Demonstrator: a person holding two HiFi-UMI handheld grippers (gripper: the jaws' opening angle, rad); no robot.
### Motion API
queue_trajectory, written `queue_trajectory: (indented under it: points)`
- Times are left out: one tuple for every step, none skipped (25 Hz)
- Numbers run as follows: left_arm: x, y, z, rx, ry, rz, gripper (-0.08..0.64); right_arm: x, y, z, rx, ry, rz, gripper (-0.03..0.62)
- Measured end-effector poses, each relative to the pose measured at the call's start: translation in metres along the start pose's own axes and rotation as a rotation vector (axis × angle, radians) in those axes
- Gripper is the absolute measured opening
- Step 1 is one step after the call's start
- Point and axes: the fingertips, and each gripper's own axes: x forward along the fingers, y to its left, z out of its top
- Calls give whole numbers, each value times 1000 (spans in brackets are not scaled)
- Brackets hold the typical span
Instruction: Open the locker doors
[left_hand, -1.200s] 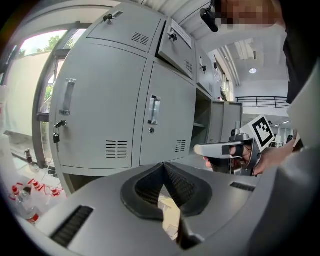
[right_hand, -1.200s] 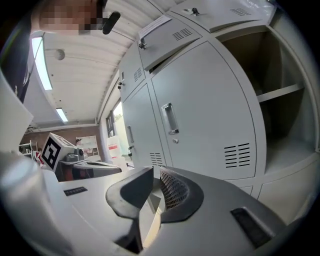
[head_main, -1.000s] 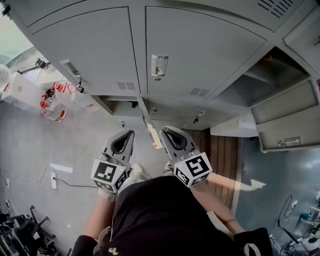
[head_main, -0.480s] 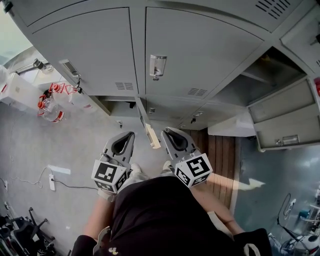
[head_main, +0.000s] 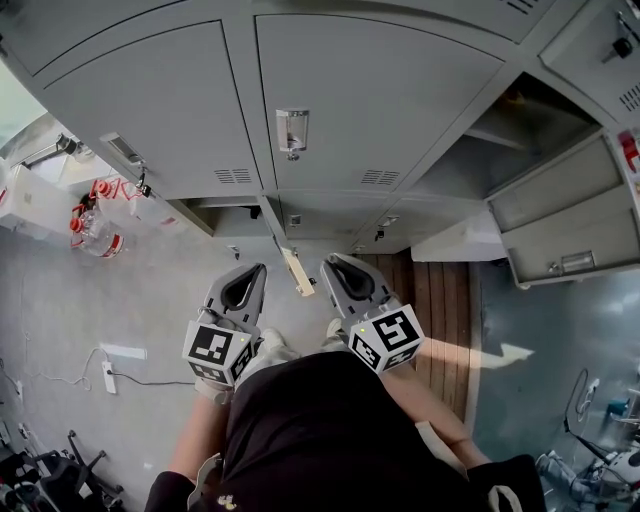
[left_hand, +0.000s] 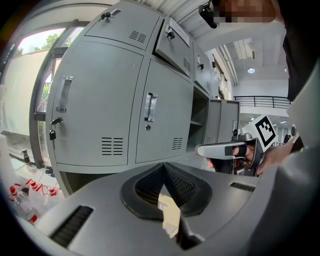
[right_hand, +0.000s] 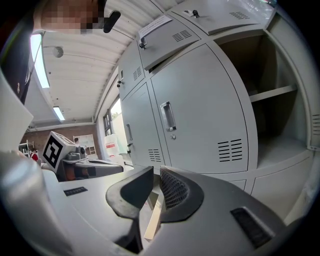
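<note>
Grey lockers fill the wall ahead. The middle door (head_main: 380, 90) is closed, with a chrome handle (head_main: 291, 130) that also shows in both gripper views (left_hand: 150, 106) (right_hand: 168, 116). The left door (head_main: 150, 100) is closed and its handle (head_main: 120, 150) carries a padlock (left_hand: 52, 134). The locker to the right (head_main: 520, 130) stands open, its door (head_main: 565, 225) swung out. A lower door's beige edge (head_main: 296, 272) stands ajar. My left gripper (head_main: 255, 272) and right gripper (head_main: 330, 266) are side by side short of the lockers, both shut and empty.
Water bottles with red caps (head_main: 92, 228) stand on the floor at the left, near a white power strip (head_main: 108, 352). A wooden platform (head_main: 440, 310) lies below the open locker. Bicycle parts (head_main: 50, 470) show at the lower corners.
Both grippers have kept their place and stayed shut. The head view has shifted, so the lockers sit a little further left in the picture.
</note>
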Motion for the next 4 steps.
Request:
queue_trajectory:
  points:
    - [1, 0, -1, -5, 5, 1, 18, -1, -1, 0, 2, -1, -2, 64]
    - [2, -1, -2, -10, 8, 2, 18, -2, -2, 0, 4, -2, -5, 64]
    - [3, -2, -2, -13, 9, 2, 18, -3, -4, 0, 5, -3, -8, 64]
    - [5, -3, -3, -15, 10, 3, 18, -4, -5, 0, 7, -4, -11, 64]
